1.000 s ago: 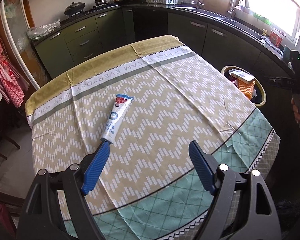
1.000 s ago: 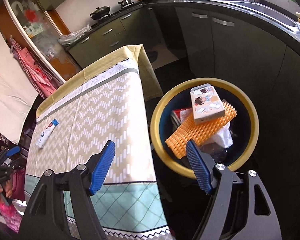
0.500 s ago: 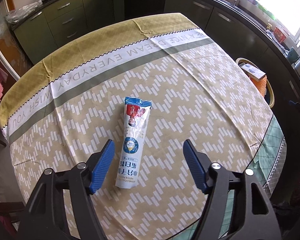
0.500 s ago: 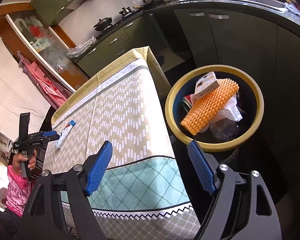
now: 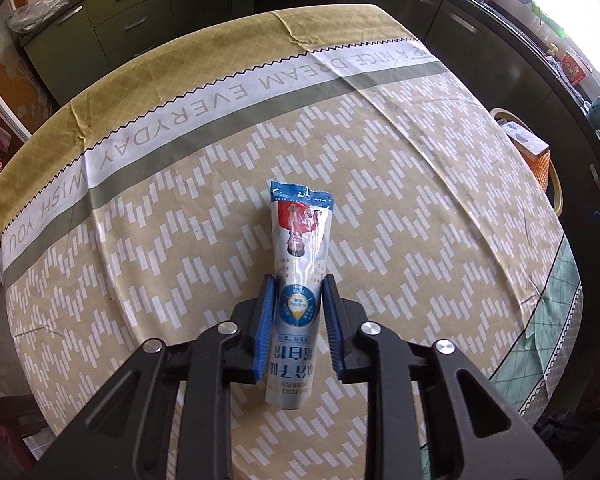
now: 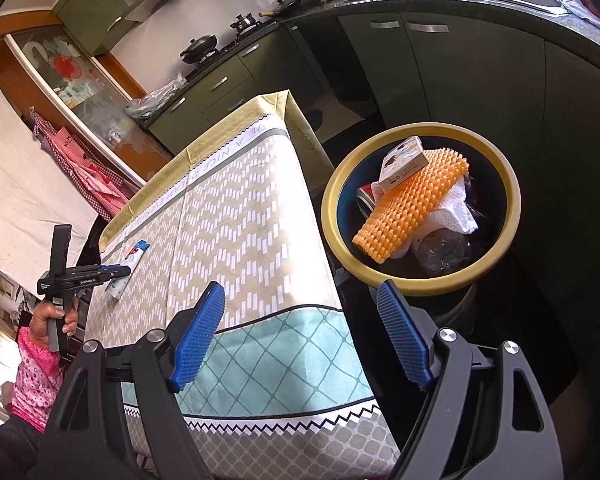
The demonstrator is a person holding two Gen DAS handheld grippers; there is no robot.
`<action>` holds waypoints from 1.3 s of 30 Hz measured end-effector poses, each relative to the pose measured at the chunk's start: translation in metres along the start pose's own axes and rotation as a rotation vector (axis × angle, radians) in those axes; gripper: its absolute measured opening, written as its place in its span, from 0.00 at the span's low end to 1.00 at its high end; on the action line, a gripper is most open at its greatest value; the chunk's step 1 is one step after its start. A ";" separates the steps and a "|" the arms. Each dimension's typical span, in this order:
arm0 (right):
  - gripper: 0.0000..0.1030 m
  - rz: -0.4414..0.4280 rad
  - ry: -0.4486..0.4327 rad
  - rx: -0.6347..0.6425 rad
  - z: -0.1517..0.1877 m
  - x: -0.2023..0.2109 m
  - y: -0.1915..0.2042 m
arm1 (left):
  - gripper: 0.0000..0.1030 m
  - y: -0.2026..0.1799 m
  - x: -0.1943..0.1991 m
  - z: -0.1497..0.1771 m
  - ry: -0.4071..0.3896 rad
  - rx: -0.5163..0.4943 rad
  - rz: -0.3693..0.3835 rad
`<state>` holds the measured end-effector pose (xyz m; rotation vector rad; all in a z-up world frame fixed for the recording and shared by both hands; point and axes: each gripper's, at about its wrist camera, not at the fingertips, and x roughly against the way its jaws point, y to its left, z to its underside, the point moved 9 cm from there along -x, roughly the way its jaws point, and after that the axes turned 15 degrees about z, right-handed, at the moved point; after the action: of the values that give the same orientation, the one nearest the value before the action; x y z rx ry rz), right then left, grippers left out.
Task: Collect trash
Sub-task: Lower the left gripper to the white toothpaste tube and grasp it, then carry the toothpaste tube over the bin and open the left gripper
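A white and blue toothpaste tube [image 5: 300,248] lies on the patterned tablecloth [image 5: 420,200]. My left gripper [image 5: 299,292] points steeply down over the tube's lower half. Its jaws are closing, and the blue pads [image 5: 266,312] touch the tube on both sides. In the right wrist view the same tube [image 6: 134,254] and the left gripper [image 6: 116,271] show at the table's far left, held by a hand. My right gripper [image 6: 300,290] is open and holds nothing. It hovers past the table's near corner, beside the yellow-rimmed trash bin [image 6: 420,282].
The bin holds an orange spiky mat [image 6: 412,204], a small carton [image 6: 404,164], white paper and a dark bottle. It stands on the floor between the table and dark kitchen cabinets [image 6: 480,80]. In the left wrist view the bin [image 5: 556,196] peeks past the table's right edge.
The left gripper came down and forward over the tube, and its jaws drew in from wide apart to the tube's sides. The right gripper shifted only slightly and stayed open.
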<state>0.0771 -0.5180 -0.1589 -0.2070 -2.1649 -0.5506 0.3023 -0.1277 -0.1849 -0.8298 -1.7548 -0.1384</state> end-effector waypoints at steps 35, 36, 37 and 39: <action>0.76 0.156 -0.114 -0.097 -0.004 0.020 -0.099 | 0.16 -0.393 -0.113 -0.130 0.111 -0.498 0.286; 0.76 0.157 -0.114 -0.106 -0.004 0.020 -0.104 | 0.16 -0.403 -0.124 -0.130 0.131 -0.494 0.292; 0.76 0.157 -0.113 -0.116 -0.003 0.020 -0.108 | 0.16 -0.411 -0.135 -0.130 0.146 -0.491 0.291; 0.76 0.157 -0.113 -0.135 0.000 0.019 -0.117 | 0.16 -0.423 -0.154 -0.130 0.167 -0.479 0.286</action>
<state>0.0262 -0.6230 -0.1799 -0.4871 -2.1978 -0.6074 0.1739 -0.5764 -0.1425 -1.3656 -1.4448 -0.4354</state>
